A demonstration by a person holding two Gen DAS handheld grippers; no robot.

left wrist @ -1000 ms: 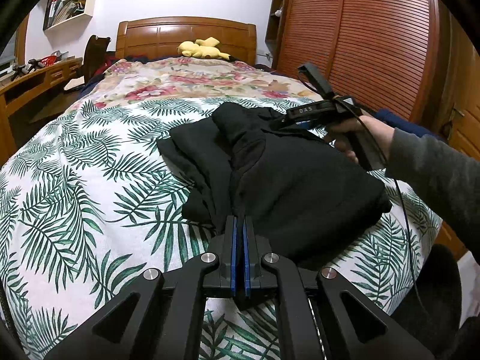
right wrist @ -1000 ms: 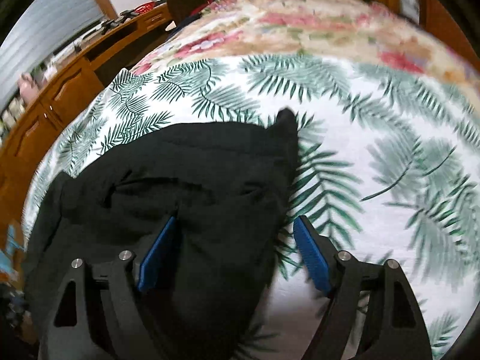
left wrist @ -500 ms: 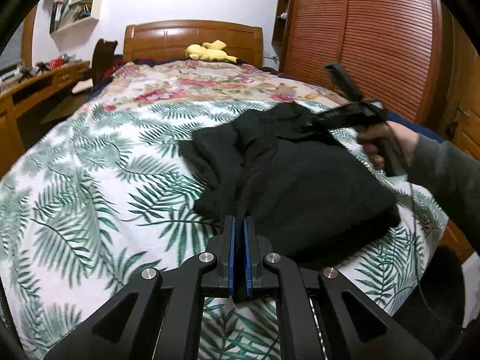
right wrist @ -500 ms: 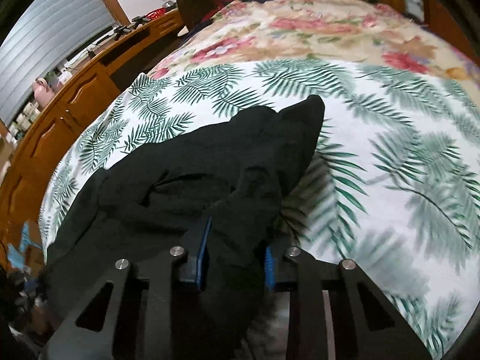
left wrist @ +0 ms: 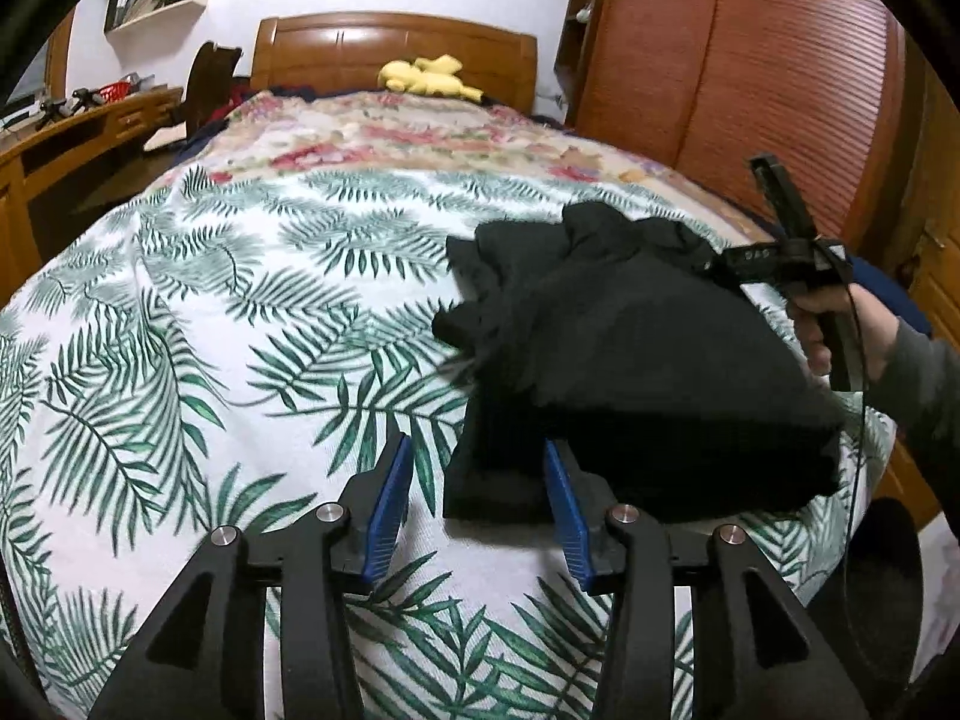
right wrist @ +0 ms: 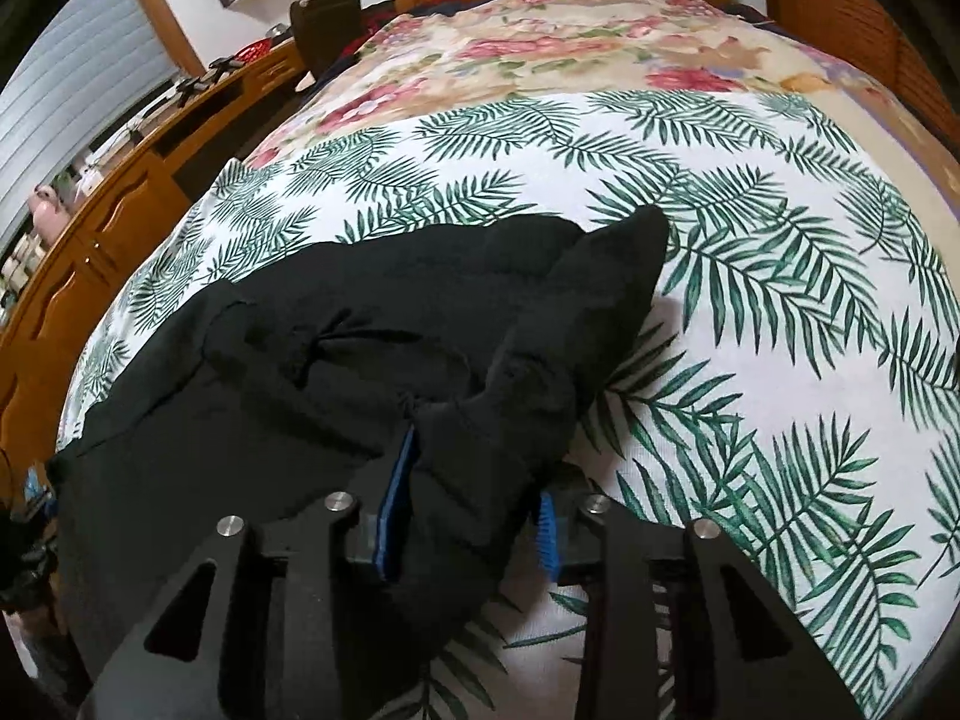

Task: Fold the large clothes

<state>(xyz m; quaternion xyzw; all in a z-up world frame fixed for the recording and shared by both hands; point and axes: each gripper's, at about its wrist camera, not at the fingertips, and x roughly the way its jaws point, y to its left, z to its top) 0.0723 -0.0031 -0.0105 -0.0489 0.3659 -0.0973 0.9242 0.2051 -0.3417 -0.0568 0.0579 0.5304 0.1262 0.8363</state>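
A black garment [left wrist: 630, 348] lies bunched on the palm-leaf bed cover [left wrist: 210, 330], toward the bed's right side. My left gripper [left wrist: 477, 507] hovers at its near edge. Its jaws are opening, and a corner of the cloth lies loose between them, near the right pad. In the right wrist view, my right gripper [right wrist: 474, 522] has a thick fold of the garment [right wrist: 300, 372] filling the gap between its blue pads. Its jaws are opening slightly, but the pads still press on the cloth. The hand [left wrist: 840, 324] holding that gripper shows at the garment's far right.
A yellow plush toy [left wrist: 429, 75] rests by the wooden headboard [left wrist: 396, 42]. A floral blanket [right wrist: 570, 54] covers the bed's far half. A slatted wardrobe [left wrist: 750, 90] stands on the right, with a wooden desk [right wrist: 90, 252] and a chair [left wrist: 204, 84] on the left.
My left gripper went from shut on the garment to open. My right gripper closed on a fold and drew the cloth rightward in the left wrist view, bunching it.
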